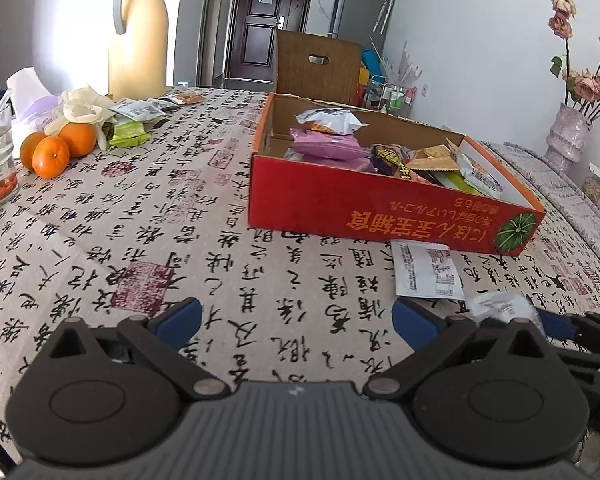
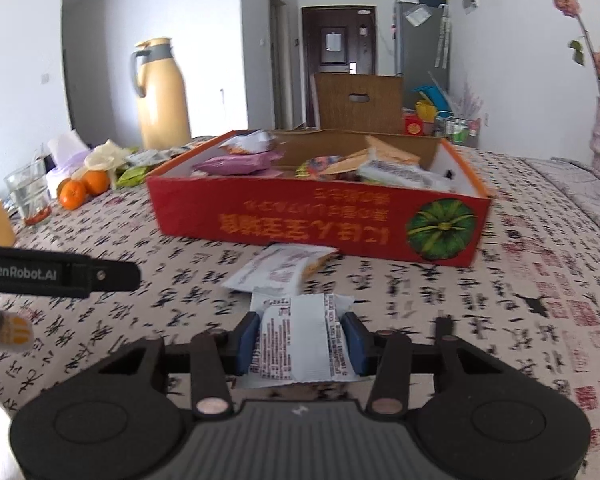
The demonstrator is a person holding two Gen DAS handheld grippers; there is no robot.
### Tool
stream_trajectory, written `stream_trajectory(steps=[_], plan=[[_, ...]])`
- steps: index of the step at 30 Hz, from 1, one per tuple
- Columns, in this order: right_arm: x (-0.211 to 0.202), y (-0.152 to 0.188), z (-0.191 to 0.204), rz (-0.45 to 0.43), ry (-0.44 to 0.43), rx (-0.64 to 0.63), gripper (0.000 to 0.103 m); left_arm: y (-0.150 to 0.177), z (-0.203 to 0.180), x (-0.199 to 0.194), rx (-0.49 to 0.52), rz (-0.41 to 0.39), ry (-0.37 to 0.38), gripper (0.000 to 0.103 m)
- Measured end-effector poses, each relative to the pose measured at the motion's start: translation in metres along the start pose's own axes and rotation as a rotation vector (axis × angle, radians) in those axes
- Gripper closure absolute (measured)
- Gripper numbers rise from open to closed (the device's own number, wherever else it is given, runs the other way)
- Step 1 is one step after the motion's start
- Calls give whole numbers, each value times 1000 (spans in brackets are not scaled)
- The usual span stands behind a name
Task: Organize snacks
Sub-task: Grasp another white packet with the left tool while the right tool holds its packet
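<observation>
White and crinkly, the small flat snack packet (image 2: 300,340) sits pinched between the right gripper's (image 2: 302,342) blue fingers (image 2: 249,338), low over the worktop (image 2: 520,300) near the red cardboard box (image 2: 320,220). Lift it over the wall and drop it inside. The left gripper (image 1: 296,320) is wide, holding nothing.

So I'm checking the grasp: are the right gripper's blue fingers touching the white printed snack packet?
Touching. The right wrist view shows both blue fingers pressed against the white printed snack packet, no gap.
</observation>
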State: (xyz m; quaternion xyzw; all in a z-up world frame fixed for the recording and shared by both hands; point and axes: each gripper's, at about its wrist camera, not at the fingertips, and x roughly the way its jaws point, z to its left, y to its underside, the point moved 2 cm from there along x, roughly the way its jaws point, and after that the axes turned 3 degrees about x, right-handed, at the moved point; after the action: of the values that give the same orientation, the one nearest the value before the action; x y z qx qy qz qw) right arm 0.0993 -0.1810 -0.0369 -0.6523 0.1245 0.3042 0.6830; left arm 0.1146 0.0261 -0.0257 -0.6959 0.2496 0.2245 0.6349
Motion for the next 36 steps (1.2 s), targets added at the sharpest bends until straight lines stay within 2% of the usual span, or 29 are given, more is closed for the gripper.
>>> stream_trajectory(steps=[10, 20, 24, 36], plan=[[-4, -10, -64, -61, 119, 108, 59, -16, -39, 14, 53, -6, 30, 0], [6, -19, -125, -101, 246, 182, 59, -32, -81, 44, 95, 40, 47, 0], [12, -17, -136, -91, 252, 194, 58, -35, -93, 58, 109, 70, 39, 0], [18, -10, -127, -80, 210, 169, 58, -37, -115, 94, 120, 118, -29, 0]])
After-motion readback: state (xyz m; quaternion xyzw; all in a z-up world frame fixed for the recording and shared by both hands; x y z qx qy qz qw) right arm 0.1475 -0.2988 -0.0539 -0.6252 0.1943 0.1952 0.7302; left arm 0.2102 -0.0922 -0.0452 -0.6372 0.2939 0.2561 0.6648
